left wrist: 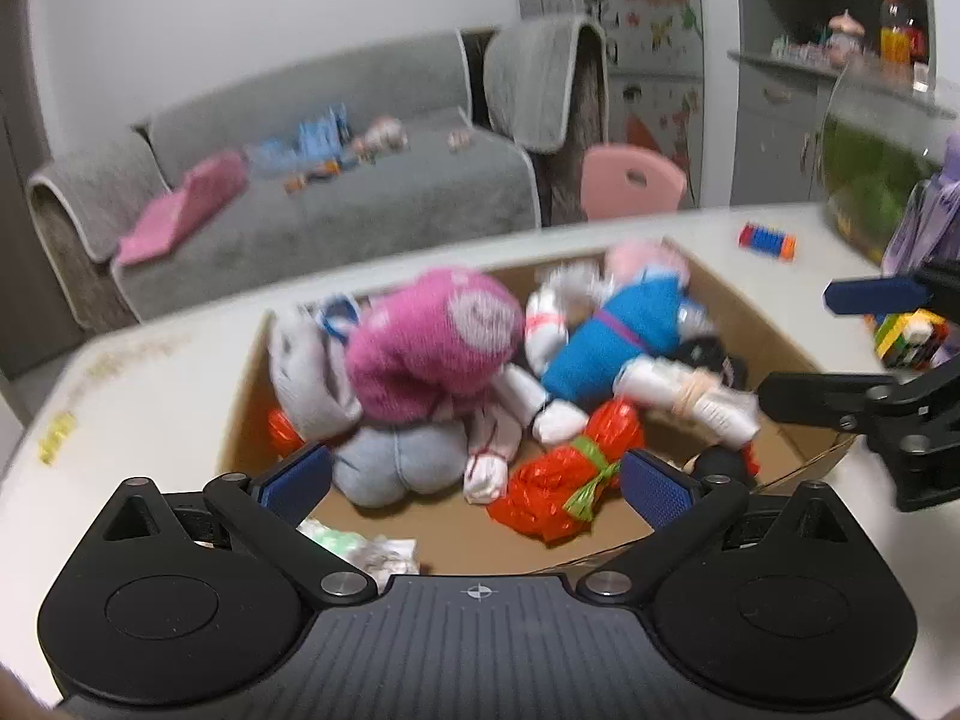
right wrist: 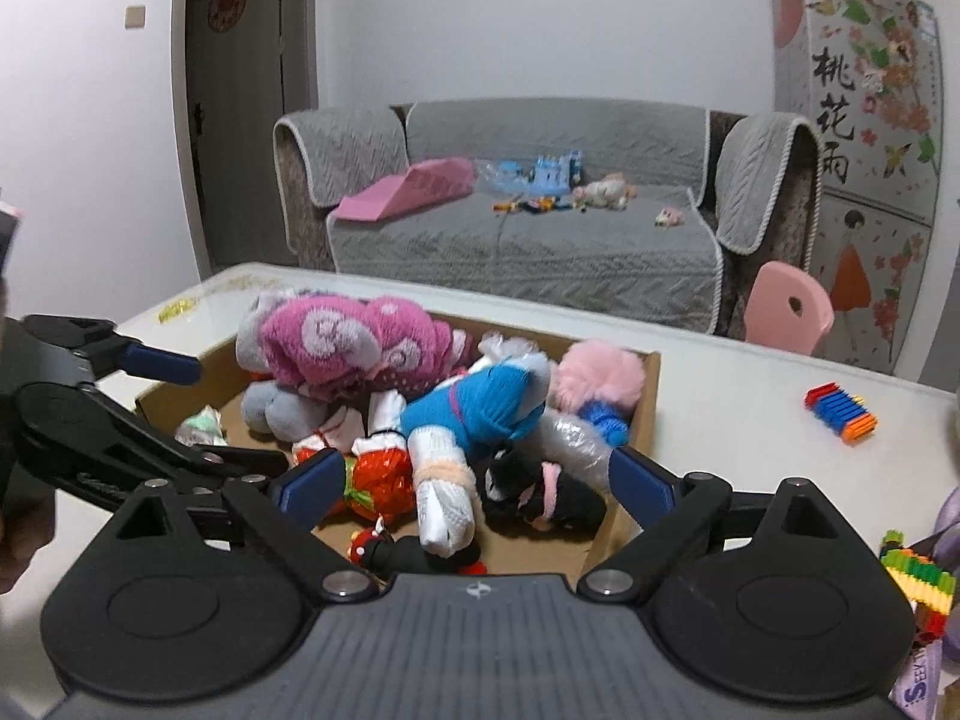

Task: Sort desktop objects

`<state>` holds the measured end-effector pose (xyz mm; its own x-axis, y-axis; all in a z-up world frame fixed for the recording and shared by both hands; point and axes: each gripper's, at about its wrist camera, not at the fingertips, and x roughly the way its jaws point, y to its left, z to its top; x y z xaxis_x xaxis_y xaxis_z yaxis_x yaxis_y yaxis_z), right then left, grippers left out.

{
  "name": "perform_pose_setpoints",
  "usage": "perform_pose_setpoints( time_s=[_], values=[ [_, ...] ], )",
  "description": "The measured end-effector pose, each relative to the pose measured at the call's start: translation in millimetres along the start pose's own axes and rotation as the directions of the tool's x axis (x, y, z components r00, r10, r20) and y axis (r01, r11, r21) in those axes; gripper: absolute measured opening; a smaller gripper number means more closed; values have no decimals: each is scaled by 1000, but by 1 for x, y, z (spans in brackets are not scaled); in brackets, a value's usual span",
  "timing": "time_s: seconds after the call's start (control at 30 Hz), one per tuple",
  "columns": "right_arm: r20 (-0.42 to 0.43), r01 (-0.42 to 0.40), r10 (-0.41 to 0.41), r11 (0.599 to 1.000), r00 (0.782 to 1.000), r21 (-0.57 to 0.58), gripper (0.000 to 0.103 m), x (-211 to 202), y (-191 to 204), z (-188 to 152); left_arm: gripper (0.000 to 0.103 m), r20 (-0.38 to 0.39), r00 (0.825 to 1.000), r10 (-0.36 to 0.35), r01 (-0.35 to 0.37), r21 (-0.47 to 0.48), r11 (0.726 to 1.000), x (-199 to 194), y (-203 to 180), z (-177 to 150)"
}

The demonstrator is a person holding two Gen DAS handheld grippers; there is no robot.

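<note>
The cardboard box looks matt brown, the pink toy at its ten o'clock fuzzy cloth, the red bag glossy crinkled plastic, the table smooth and shiny.

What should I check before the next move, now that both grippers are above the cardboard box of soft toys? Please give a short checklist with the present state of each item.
1. Left gripper empty, jaws wide: ok.
2. Right gripper empty, jaws wide: ok.
3. Grippers apart from each other: ok; the right one sits at the right edge of the left wrist view, clear of the left fingers.
4. Brown cardboard box has room: not ok; the pink plush toy, the blue knitted toy and the red plastic bundle are piled up.
5. Things left on the white table: not ok; the striped block roll lies outside the box.
6. Sharp view: cannot tell; the left wrist view is blurred.
</note>
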<state>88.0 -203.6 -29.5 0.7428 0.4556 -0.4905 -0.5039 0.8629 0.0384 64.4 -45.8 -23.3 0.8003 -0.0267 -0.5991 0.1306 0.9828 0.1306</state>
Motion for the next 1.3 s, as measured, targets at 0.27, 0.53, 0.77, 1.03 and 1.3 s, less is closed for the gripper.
perform_pose_setpoints(
  time_s=[0.27, 0.53, 0.77, 1.03, 1.3],
  values=[
    [58, -2, -2, 998, 998, 58, 95, -25, 6, -10, 103, 90, 992, 85, -88, 33, 996, -50, -11, 2],
    [94, 13, -22, 995, 995, 96, 95, -38, 16, -23, 103, 131, 991, 37, -39, 18, 999, -71, -17, -1],
    [123, 4, -14, 997, 992, 82, 96, -37, 18, -23, 103, 205, 961, 184, -184, -16, 983, -71, -15, -6],
    [115, 13, -23, 996, 993, 86, 96, -31, 15, -24, 103, 158, 983, 93, -83, -63, 994, -60, -7, 0],
    [116, 16, -26, 996, 993, 87, 98, -31, 17, -25, 103, 157, 983, 99, -93, -46, 995, -60, -10, -5]
  ],
)
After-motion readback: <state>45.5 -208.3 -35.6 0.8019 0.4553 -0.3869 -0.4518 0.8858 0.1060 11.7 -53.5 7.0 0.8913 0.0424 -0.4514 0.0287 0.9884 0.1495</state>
